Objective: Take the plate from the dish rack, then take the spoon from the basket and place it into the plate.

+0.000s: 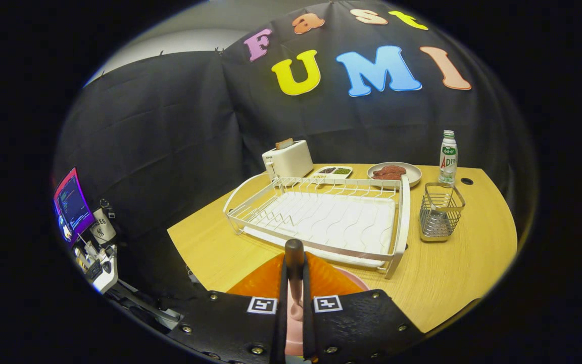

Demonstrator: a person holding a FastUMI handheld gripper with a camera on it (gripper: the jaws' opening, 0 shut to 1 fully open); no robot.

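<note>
My gripper (294,275) is shut on the spoon (295,298). Both fingers press on its pink body, and its dark handle end sticks up past the fingertips. Right under and ahead of the fingers, an orange plate (263,283) lies on the wooden table, between the gripper and the dish rack. A pink edge (352,279) shows at the plate's right side; I cannot tell what it is. The white wire dish rack (331,217) beyond the plate holds no dishes. The wire basket (440,211) stands to the right of the rack.
Behind the rack stand a white toaster (287,157), a small divided tray (335,171) and a grey plate of red meat (394,173). A bottle (448,156) rises behind the basket. A lit screen and clutter (74,207) sit off the table to the left.
</note>
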